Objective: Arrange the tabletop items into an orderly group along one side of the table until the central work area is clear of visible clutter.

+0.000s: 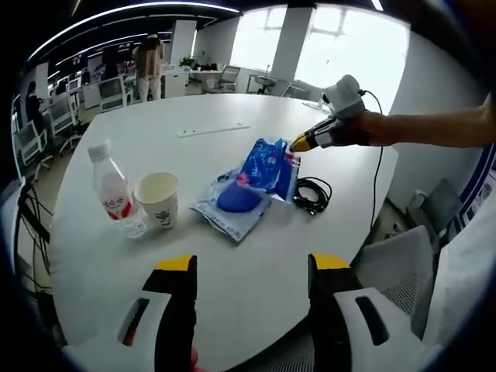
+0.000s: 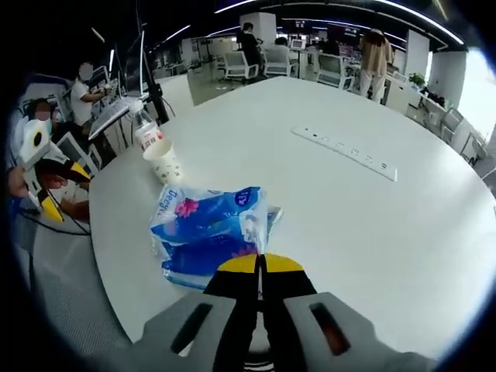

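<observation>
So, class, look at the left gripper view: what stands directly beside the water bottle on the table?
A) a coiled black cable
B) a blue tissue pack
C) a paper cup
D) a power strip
C: the paper cup stands right next to the water bottle, while the tissue pack and black cable lie further along the table.

I see a water bottle [image 1: 115, 193] upright at frame left, paper cup [image 1: 158, 198] beside it, blue tissue pack [image 1: 252, 184] lying centre, black cable [image 1: 312, 194] coiled right.
</observation>
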A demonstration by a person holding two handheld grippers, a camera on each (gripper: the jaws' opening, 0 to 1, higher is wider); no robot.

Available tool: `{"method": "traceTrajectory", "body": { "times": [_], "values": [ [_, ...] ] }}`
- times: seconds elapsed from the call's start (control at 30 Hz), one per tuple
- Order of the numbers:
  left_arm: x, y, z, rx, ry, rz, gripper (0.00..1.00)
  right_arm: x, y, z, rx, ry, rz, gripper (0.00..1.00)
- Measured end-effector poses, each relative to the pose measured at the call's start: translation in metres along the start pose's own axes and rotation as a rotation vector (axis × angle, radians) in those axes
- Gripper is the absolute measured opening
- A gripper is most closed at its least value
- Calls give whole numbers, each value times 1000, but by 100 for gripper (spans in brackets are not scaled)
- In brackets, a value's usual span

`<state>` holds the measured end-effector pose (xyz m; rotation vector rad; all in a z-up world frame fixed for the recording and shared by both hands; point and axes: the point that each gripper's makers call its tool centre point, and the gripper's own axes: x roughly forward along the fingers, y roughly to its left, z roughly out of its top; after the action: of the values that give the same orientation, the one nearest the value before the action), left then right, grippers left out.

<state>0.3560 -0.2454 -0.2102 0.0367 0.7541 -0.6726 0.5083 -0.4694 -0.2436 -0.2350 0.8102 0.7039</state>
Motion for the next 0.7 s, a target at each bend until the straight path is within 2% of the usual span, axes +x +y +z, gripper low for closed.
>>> {"method": "traceTrajectory", "body": {
  "times": [0.33, 0.7],
  "values": [
    [11, -10, 6, 28, 15, -33, 58, -21, -19, -10, 54, -27, -39, 0],
    [24, -24, 15, 57, 25, -64, 58, -48, -51, -19, 134, -68, -94, 0]
  ]
}}
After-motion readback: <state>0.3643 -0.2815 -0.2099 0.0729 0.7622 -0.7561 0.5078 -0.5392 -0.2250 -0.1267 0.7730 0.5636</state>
